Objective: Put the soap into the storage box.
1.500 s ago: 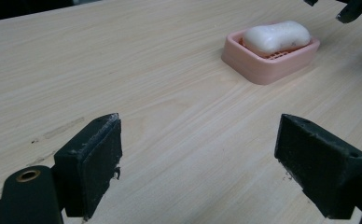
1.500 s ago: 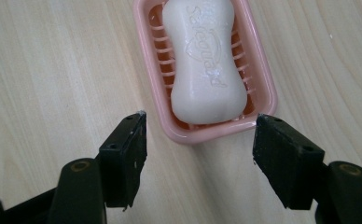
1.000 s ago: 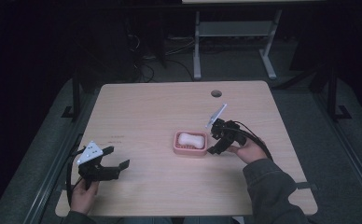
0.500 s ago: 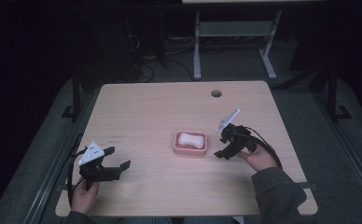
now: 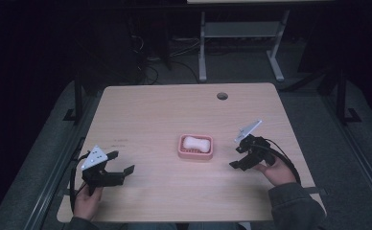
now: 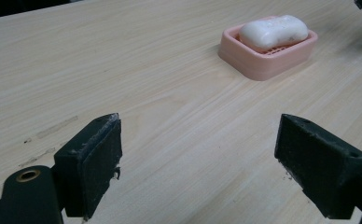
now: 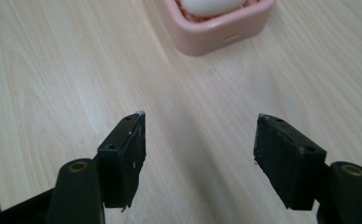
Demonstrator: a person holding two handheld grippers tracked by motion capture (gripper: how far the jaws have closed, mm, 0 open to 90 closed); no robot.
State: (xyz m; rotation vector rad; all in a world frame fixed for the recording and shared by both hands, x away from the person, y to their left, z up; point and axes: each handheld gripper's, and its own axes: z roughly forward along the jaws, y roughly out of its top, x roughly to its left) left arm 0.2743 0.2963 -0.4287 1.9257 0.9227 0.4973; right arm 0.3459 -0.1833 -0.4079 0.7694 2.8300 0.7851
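A pink soap dish (image 5: 195,154) sits near the middle of the wooden table (image 5: 174,110), and a white bar of soap (image 5: 196,143) lies in it. To the dish's right, a short way off, my right gripper (image 5: 236,152) is held open with nothing between its jaws; its own view has the dish (image 7: 216,28) and soap (image 7: 209,5) just ahead of it. Far to the dish's left, near the table's front edge, my left gripper (image 5: 122,163) is also open and empty. From there the dish (image 6: 268,53) and soap (image 6: 273,32) appear at the upper right.
A round cable hole (image 5: 222,96) is in the table's far right part. Behind the table stands a white desk frame (image 5: 241,33) on a dark floor with cables. Bare wood (image 5: 141,120) surrounds the dish.
My right gripper has drawn back to the right, away from the soap dish and slightly nearer the front edge. The left gripper has stayed where it was.
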